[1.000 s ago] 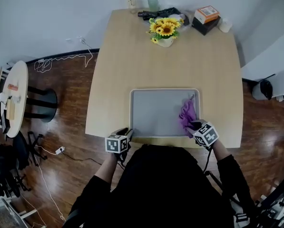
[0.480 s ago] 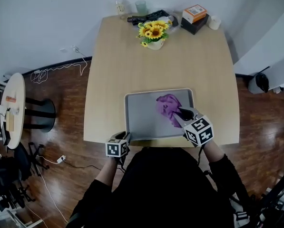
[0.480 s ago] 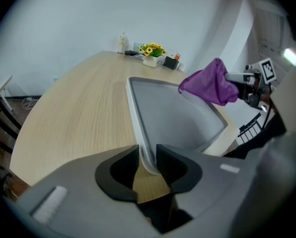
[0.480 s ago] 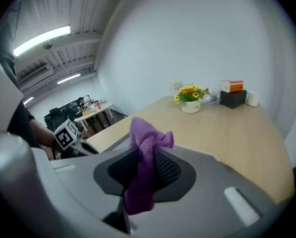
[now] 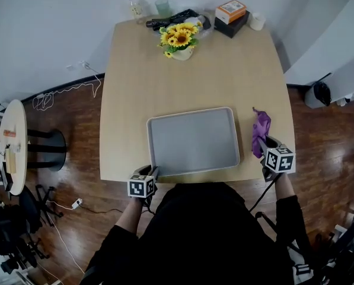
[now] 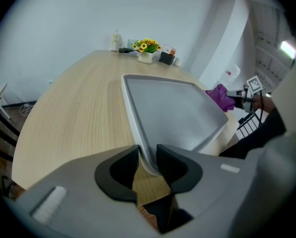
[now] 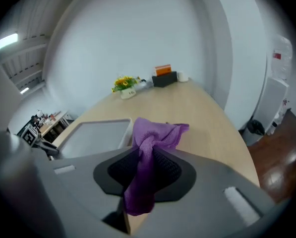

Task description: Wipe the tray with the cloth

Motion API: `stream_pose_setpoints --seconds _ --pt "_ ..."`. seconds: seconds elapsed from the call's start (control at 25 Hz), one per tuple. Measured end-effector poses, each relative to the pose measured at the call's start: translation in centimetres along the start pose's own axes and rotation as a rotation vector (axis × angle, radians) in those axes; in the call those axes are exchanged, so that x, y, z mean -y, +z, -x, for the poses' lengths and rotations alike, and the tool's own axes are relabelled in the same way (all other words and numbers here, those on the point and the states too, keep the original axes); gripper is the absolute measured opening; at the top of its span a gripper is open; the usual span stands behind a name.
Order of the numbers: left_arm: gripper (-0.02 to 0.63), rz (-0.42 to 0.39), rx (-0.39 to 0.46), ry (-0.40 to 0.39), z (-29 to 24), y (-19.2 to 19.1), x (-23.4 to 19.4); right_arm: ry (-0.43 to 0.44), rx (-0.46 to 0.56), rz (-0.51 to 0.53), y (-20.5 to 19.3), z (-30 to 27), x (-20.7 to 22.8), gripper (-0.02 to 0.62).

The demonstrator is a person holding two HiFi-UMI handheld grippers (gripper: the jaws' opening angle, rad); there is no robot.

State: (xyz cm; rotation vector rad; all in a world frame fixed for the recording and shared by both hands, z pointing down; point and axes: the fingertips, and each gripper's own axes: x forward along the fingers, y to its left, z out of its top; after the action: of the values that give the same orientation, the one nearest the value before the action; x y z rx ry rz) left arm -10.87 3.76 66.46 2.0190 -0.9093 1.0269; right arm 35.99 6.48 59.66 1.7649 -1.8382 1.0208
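Pinching the near left corner of the tray (image 5: 191,140), your left gripper (image 5: 153,172) has its jaws pressed onto the raised rim. In the left gripper view the rim's lip sits between the two dark pads (image 6: 175,165).

Tray: pale grey, rectangular, rounded corners, shallow rim, lying flat on the table (image 5: 194,76). Nothing lies in it; the surface looks bare and matte.

Right of the tray, clear of its rim and over bare tabletop: the cloth (image 5: 260,132), purple, bunched into a twisted strip. Your right gripper (image 5: 265,151) has its jaws closed on the cloth. In the right gripper view it wells up between the pads and a tail hangs below them. You cannot tell whether its far end touches the wood.

Edges: the tray's front rim runs near the table's front edge, and your right gripper sits by the front right corner. Open wood lies between the tray and the far edge, where a pot of sunflowers (image 5: 178,40), an orange box (image 5: 231,9) and a white cup (image 5: 257,21) stand.
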Motion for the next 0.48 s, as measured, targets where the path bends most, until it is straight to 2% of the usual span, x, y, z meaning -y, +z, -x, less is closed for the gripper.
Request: stream_pose_setpoints --seconds 0.08,0.16,0.48 --pt "0.097 -0.003 -0.004 -0.001 0.0 0.1 0.2 -0.037 -0.099 -0.001 -3.5 -1.7 1.7 0.081" --pt "0.097 -0.008 -0.007 0.003 0.0 0.3 0.4 -0.068 -0.150 0.008 -5.5 -2.4 2.5 0.083" --pt "0.097 0.005 0.007 0.013 -0.1 0.0 0.3 -0.090 -0.088 -0.025 -4.9 -1.9 2.4 0.094"
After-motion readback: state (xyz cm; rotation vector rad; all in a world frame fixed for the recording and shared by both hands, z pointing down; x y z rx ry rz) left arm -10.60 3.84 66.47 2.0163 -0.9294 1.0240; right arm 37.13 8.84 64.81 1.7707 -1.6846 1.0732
